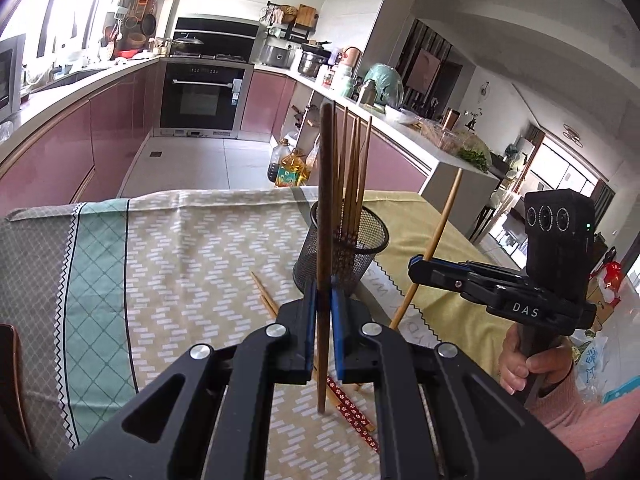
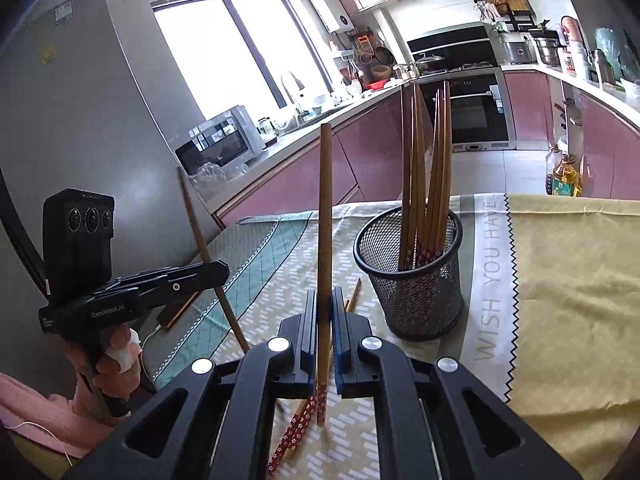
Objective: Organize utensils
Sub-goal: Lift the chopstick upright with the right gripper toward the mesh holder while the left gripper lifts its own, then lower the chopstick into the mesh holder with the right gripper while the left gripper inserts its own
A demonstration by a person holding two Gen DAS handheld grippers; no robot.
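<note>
My left gripper (image 1: 323, 294) is shut on a dark brown chopstick (image 1: 325, 200), held upright above the cloth. Just behind it stands a black mesh cup (image 1: 360, 240) with several chopsticks (image 1: 352, 160) upright in it. My right gripper (image 2: 324, 304) is shut on a lighter chopstick (image 2: 325, 220) with a red flowered end, also upright, left of the mesh cup (image 2: 416, 280). Each gripper shows in the other's view: the right gripper (image 1: 418, 266) with its chopstick (image 1: 442, 224), the left gripper (image 2: 218, 270) with its dark chopstick (image 2: 200, 232). A few loose chopsticks (image 2: 298, 424) lie on the cloth under the grippers.
The table wears a patterned cloth (image 1: 180, 240) with a yellow cloth (image 2: 560, 280) on its right. A dark flat phone-like thing with a cable (image 2: 176, 312) lies near the left edge. A person's hands in pink sleeves hold both grippers. Kitchen counters and oil bottles (image 1: 290, 166) stand beyond the table.
</note>
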